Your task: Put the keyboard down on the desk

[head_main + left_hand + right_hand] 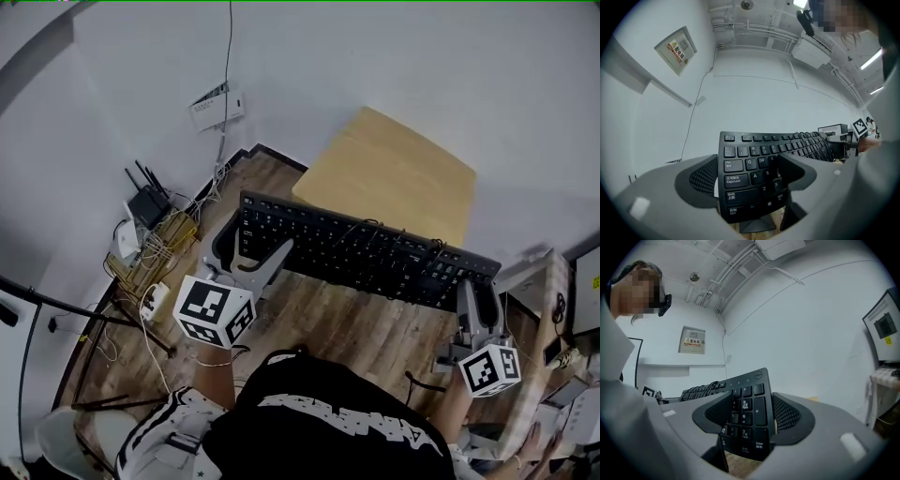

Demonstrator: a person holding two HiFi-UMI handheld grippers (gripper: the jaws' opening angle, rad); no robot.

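A black full-size keyboard [366, 251] is held in the air above the wooden floor, with its cable [380, 232] coiled on top of the keys. My left gripper [246, 248] is shut on the keyboard's left end, and in the left gripper view the jaws clamp the keyboard [757, 161] at the Tab and Shift keys. My right gripper [474, 302] is shut on the right end, and in the right gripper view the number pad [749, 411] sits between the jaws. A light wooden desk [394, 173] stands just beyond the keyboard, against the white wall.
A black router [147, 199] and a tangle of cables sit in a wire basket [155, 246] on the floor at the left. A white wall box [216, 105] hangs above it. A white stand [548, 300] and a monitor [885, 326] are at the right.
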